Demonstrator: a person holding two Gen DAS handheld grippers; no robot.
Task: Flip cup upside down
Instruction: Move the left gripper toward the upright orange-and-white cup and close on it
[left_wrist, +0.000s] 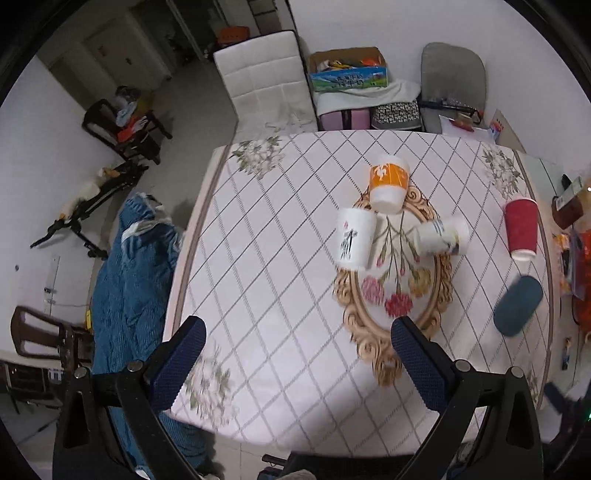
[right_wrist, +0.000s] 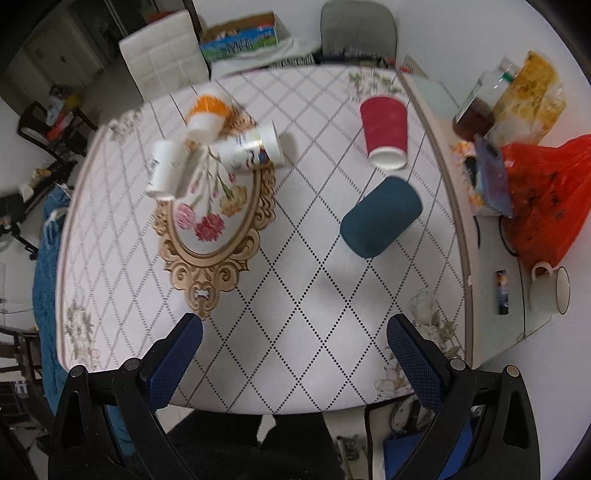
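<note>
Several paper cups stand on the table (left_wrist: 280, 280): an orange-and-white cup (left_wrist: 388, 182) (right_wrist: 207, 116), a white cup with a dark figure print (left_wrist: 354, 238) (right_wrist: 166, 170), a white cup with a blue print lying on its side (left_wrist: 441, 236) (right_wrist: 255, 147), a red cup (left_wrist: 521, 229) (right_wrist: 386, 131) and a dark blue cup (left_wrist: 517, 310) (right_wrist: 380, 221). The red cup's narrow white end faces the camera. My left gripper (left_wrist: 295, 362) is open and empty, well above the table's near edge. My right gripper (right_wrist: 293, 358) is open and empty too, short of the blue cup.
A glass side table at the right holds a red plastic bag (right_wrist: 543, 195), a bottle (right_wrist: 480, 107), a snack bag and a white mug (right_wrist: 550, 288). White chairs (left_wrist: 262, 81), a cardboard box (left_wrist: 347, 68) and a blue quilt (left_wrist: 136, 280) surround the table.
</note>
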